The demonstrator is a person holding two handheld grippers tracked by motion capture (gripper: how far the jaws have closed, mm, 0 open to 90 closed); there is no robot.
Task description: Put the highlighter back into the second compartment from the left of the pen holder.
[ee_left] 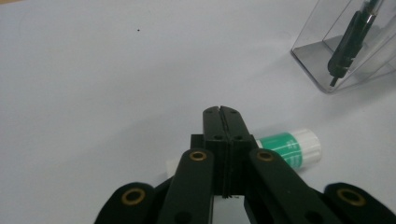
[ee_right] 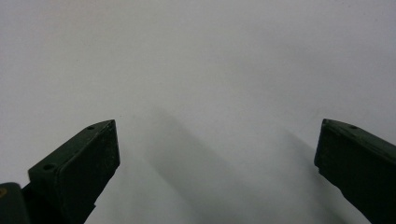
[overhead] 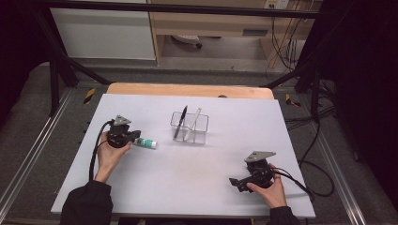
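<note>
Pale grey worktop (overhead: 187, 178): left tongs (ee_left: 221, 111) are closed tight with nothing between, the glue stick (ee_left: 292, 148) lying crosswise right underneath them; right tongs (ee_right: 217, 154) gape wide.

left gripper (ee_left: 221, 112) jaws closed, right gripper (ee_right: 217, 140) jaws wide

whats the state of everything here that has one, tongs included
left tongs: shut, tips together, just above the glue stick
right tongs: open wide, empty
glue stick: lying on its side on the table
clear holder: upright
black pen: leaning inside the holder
white pen: leaning inside the holder
</note>
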